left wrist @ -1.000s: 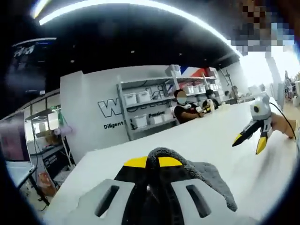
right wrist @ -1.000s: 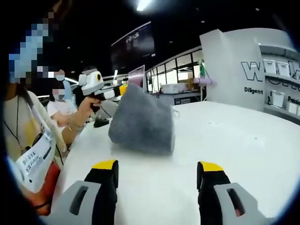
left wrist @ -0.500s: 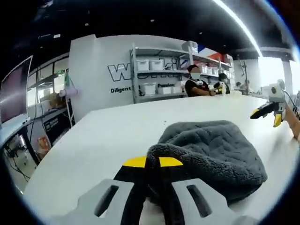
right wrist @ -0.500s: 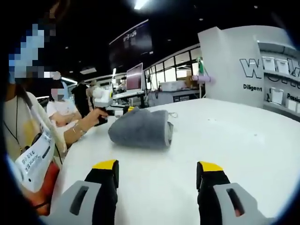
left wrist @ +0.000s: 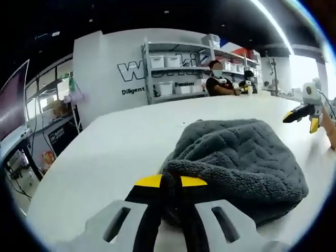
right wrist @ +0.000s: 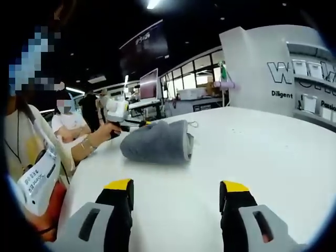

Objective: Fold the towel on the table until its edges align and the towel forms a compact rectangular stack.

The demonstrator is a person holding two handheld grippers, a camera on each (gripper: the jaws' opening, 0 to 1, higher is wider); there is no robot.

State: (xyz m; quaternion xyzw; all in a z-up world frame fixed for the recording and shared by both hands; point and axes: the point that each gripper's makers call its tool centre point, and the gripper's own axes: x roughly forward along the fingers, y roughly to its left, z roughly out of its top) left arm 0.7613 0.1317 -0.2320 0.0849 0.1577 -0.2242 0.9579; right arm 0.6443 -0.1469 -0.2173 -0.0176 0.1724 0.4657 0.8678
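The left gripper (left wrist: pixel 170 181) is clamped on the near edge of a grey towel (left wrist: pixel 244 160), which lies bunched on the white table (left wrist: pixel 121 147). Farther right, the right gripper (left wrist: pixel 303 115) hovers over the table with its 2 jaws apart, holding nothing.

Bare table (right wrist: pixel 252 152) around towel (right wrist: pixel 156 142)
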